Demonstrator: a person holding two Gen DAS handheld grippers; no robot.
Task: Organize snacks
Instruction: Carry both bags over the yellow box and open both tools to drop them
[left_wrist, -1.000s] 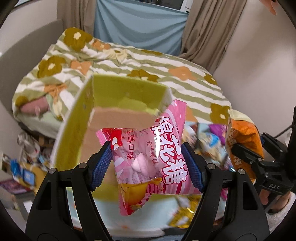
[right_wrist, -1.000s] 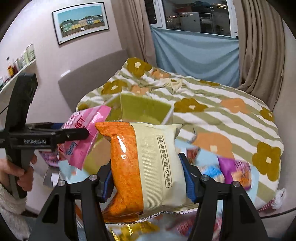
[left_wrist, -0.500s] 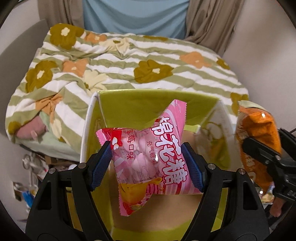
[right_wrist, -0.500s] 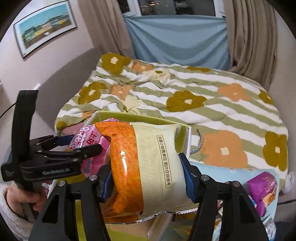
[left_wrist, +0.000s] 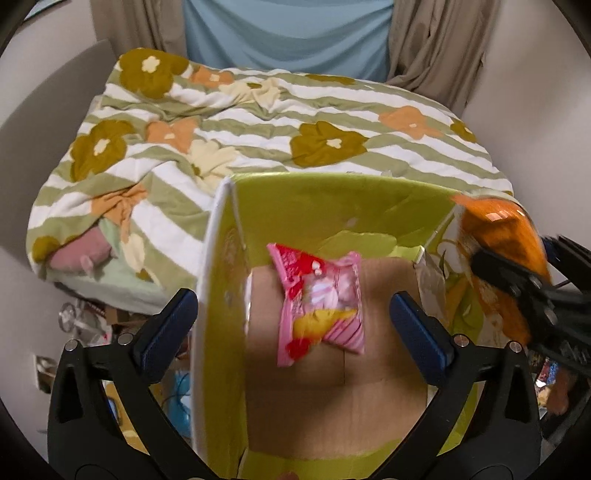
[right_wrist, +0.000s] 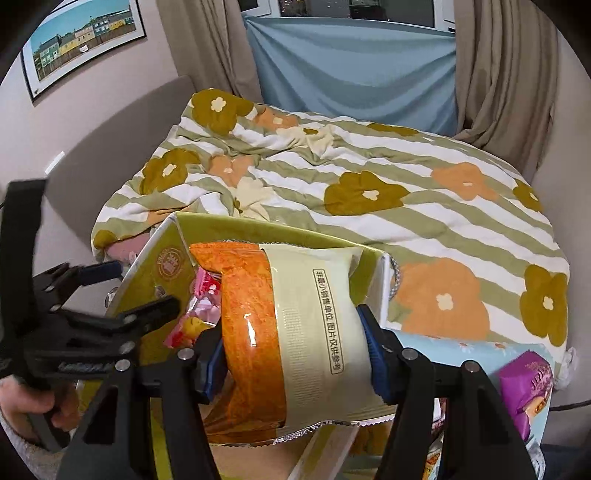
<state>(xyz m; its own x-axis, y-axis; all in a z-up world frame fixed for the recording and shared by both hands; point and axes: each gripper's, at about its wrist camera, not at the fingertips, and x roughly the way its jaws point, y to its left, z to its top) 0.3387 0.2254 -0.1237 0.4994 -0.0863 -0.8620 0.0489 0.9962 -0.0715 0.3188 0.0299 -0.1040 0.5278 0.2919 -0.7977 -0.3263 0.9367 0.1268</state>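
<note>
Lying lengthwise in the green box (left_wrist: 332, 199), pink marshmallow packet (left_wrist: 319, 295).

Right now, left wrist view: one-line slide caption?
Left gripper opening, pink marshmallow packet dropping into the green cardboard box.

Green box (left_wrist: 332, 206) mouth is open from above. Brown floor mostly bare, only the pink marshmallow pack (left_wrist: 321, 295) loose mid-box between the opening jaws of the left tool (left_wrist: 293, 325), pads clear of it. Left wall stands between the left pad and the interior. Right tool (right_wrist: 291, 354) with its orange snack bag (right_wrist: 280, 332) crowds the right wall side.
</note>
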